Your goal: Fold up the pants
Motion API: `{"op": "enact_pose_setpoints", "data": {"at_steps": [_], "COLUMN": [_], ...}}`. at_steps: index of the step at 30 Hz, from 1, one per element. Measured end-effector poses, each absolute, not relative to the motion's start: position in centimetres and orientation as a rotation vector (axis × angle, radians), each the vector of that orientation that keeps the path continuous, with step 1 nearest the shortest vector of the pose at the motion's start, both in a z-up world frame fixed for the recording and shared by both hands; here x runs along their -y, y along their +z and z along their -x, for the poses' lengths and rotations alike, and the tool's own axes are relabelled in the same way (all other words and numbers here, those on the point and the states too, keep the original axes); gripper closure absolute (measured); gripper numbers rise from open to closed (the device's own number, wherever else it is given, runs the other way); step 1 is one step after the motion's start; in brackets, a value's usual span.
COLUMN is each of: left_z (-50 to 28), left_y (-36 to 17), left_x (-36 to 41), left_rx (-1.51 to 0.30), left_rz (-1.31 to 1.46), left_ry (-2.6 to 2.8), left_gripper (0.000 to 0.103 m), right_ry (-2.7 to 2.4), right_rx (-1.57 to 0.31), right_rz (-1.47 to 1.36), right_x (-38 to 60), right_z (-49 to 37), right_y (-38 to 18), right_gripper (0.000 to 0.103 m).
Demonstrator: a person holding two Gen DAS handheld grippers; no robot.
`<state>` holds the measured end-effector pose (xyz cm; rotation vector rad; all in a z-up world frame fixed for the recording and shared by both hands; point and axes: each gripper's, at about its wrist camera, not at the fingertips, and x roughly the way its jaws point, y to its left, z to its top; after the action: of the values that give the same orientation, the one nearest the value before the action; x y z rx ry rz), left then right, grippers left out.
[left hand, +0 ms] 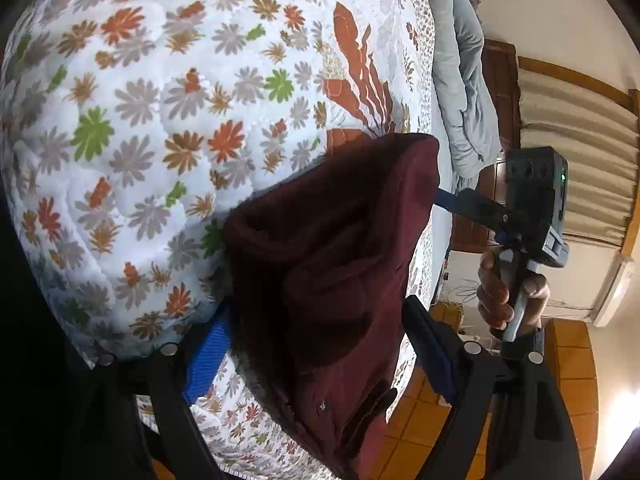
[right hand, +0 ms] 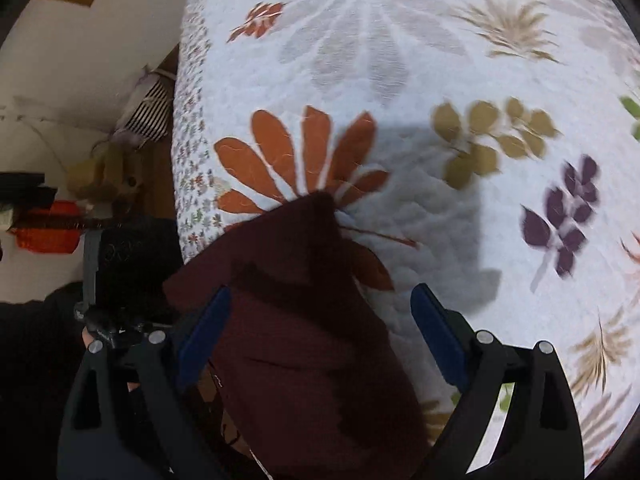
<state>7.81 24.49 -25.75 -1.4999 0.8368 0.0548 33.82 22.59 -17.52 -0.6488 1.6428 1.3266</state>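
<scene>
The maroon pants (left hand: 336,280) lie bunched at the edge of the bed, partly on the floral quilt (left hand: 152,128) and partly hanging over the side toward the orange tiled floor (left hand: 420,412). They look doubled over on themselves, with a buttoned pocket showing near the bottom of the left wrist view, but the fold is loose and lumpy, not yet a tidy rectangle.

The left gripper (left hand: 320,352) has its blue-padded jaws spread wide, the cloth lying between them without either pad pressing on it – released, as far as I can see. The right gripper (right hand: 320,344) reads the same in its own camera: jaws well apart, one blue pad just at the fabric's edge and the other standing clear over the quilt, nothing pinched. From the left camera you can also see the person's right hand (left hand: 508,292) wrapped round that tool's handle, off beyond the bed edge.

To my eye this is the moment of setting down or re-gripping. Doing it well would mean taking a clean edge – a waistband corner or a hem, not a fistful of the middle – with both tools matching, then drawing the cloth further onto the quilt before folding. So much of it hangs over the side that its own weight could pull it off.
</scene>
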Motion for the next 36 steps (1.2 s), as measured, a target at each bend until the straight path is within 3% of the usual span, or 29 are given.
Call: {"op": "enact_pose_setpoints", "data": {"at_steps": [9, 12, 13, 14, 16, 20, 26, 36], "left_z": [-6.6, -5.8, -5.6, -5.4, -5.3, -5.6, -5.7, -6.4], "left_y": [-25.6, -25.5, -25.4, -25.2, -25.4, -25.3, -22.4, -15.6], "left_x": [-25.1, -24.8, -24.8, -24.8, -24.9, -25.4, -24.9, -22.7], "left_rx": [-0.737, -0.750, -0.751, -0.756, -0.762, -0.767, -0.728, -0.670], "left_rz": [1.511, 1.480, 1.474, 1.466, 1.456, 1.426, 1.351, 1.207], "left_ry": [0.031, 0.051, 0.051, 0.051, 0.046, 0.041, 0.006, -0.098], "left_gripper": [0.020, 0.036, 0.042, 0.048, 0.054, 0.064, 0.069, 0.070], "right_ry": [1.432, 1.433, 1.434, 1.434, 1.431, 1.411, 1.381, 1.274], "right_rx": [-1.721, -1.743, -1.752, -1.755, -1.787, -1.754, -1.686, -1.504], "right_rz": [0.700, 0.674, 0.663, 0.656, 0.642, 0.664, 0.673, 0.705], "right_x": [-26.0, -26.0, -26.0, -25.9, -25.6, -25.1, -24.0, -20.3], "right_z": [-32.2, -32.5, -32.6, -32.8, -33.1, -32.9, -31.8, -30.1], "right_y": [-21.1, -21.7, -21.6, -21.5, -21.4, -20.1, -16.6, -7.9], "right_gripper": [0.012, 0.011, 0.017, 0.033, 0.057, 0.072, 0.078, 0.080]}}
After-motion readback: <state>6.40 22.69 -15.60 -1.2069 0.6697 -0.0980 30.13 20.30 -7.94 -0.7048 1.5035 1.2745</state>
